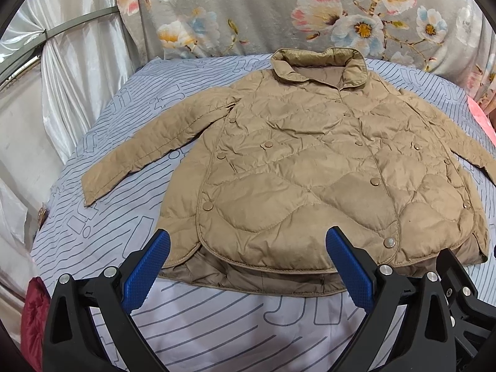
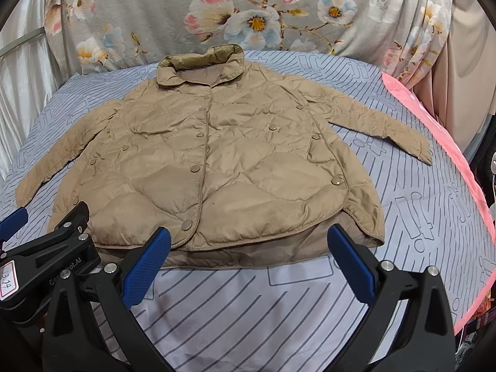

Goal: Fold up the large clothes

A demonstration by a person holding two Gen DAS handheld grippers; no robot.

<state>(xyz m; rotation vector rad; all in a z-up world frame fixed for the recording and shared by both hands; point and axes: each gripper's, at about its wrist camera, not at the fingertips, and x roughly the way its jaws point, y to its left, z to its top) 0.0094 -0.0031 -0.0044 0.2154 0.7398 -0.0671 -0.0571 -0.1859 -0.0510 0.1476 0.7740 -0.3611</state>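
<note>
A tan quilted jacket (image 1: 294,167) (image 2: 217,161) lies flat and face up on the bed, buttoned, collar at the far end, both sleeves spread outward. My left gripper (image 1: 248,241) hovers open over the near hem, slightly left of the jacket's middle, with nothing between its blue pads. My right gripper (image 2: 248,241) is open too, above the hem right of the button line, and holds nothing. In the right wrist view the left gripper's black body (image 2: 52,248) shows at the lower left.
The bed carries a pale lilac sheet (image 1: 102,223) (image 2: 418,217) with grey line print. Floral fabric (image 1: 263,9) hangs behind, a silvery curtain (image 1: 77,71) at left. A pink cloth edge (image 2: 440,130) borders the bed's right side. A dark red item (image 1: 34,316) lies at the lower left.
</note>
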